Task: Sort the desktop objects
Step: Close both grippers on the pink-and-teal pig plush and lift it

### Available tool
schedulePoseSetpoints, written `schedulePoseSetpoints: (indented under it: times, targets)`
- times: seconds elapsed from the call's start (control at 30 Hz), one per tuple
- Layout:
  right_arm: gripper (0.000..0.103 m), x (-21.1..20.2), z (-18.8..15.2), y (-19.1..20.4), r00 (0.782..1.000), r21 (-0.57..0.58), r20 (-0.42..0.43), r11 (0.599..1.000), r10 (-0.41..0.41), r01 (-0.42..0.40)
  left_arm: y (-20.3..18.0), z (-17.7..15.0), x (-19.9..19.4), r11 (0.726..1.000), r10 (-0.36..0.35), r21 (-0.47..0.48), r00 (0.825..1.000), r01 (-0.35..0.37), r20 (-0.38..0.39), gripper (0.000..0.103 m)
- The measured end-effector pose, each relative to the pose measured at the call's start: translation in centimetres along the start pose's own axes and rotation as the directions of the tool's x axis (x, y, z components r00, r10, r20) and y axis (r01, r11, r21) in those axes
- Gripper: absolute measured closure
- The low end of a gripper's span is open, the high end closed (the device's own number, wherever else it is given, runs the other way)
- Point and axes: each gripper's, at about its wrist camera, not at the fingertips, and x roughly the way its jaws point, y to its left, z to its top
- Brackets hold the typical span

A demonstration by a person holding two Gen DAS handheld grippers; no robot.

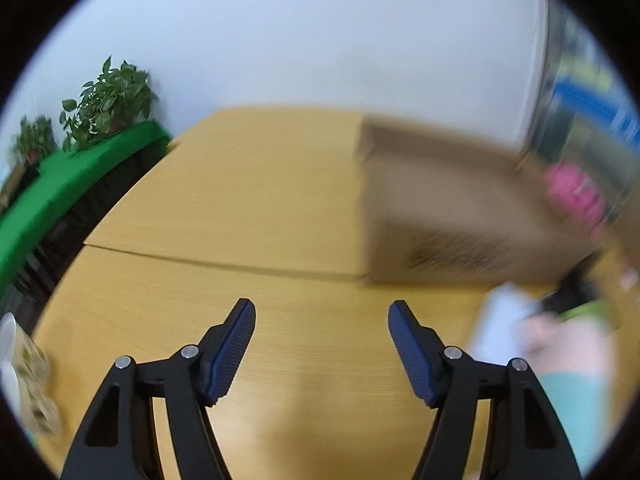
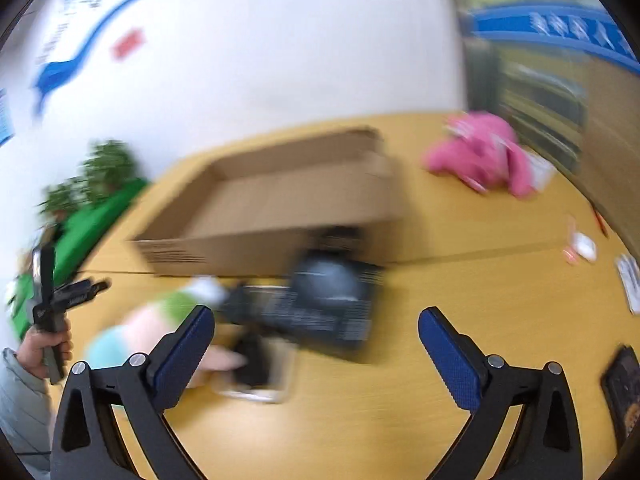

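Observation:
An open cardboard box [image 2: 276, 208] stands on the yellow wooden table [image 2: 460, 300]; it also shows blurred in the left wrist view [image 1: 440, 208]. In front of it lie a black box [image 2: 332, 304], a pastel plush toy [image 2: 136, 332] and a small dark item on a white card [image 2: 256, 372]. A pink plush [image 2: 480, 156] lies at the back right. My right gripper [image 2: 316, 320] is open above the table, just short of the black box. My left gripper [image 1: 322, 312] is open and empty over bare table; it also shows at the left of the right wrist view [image 2: 76, 292].
Small white and red items [image 2: 580, 246], a printed packet [image 2: 630, 284] and a dark object [image 2: 624, 392] lie at the table's right side. Potted plants [image 1: 108, 100] on a green ledge [image 1: 80, 180] stand left. A white wall is behind. Both views are motion-blurred.

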Motion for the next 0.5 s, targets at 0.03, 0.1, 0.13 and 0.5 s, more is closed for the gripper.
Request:
schedulePoseSetpoints:
  times: [0.03, 0.1, 0.13, 0.5]
  targets:
    - [0.006, -0.6, -0.2, 1.6, 0.999, -0.026, 0.03, 0.999, -0.019, 0.02, -1.7, -0.1, -3.0, 0.997, -0.079, 0.027, 0.995, 0.078, 0.063, 0.046]
    - [0.082, -0.6, -0.2, 3.6, 0.998, -0.072, 0.028, 0.996, -0.056, 0.058, -5.5, -1.1, -7.2, 0.99, -0.09, 0.117, 0.988, 0.076, 0.122, 0.079]
    - [0.088, -0.2, -0.4, 3.9, 0.999, -0.064, 0.011, 0.997, -0.051, 0.052, -7.1, -1.8, -8.1, 0.988, -0.088, 0.138, 0.989, 0.072, 0.114, 0.079]
    - [0.0, -1.8, -1.1, 5.5, 0.999, -0.039, 0.014, 0.999, -0.036, 0.037, -18.3, -6.1, -9.0, 0.939, -0.14, 0.333, 0.979, 0.084, 0.15, 0.001]
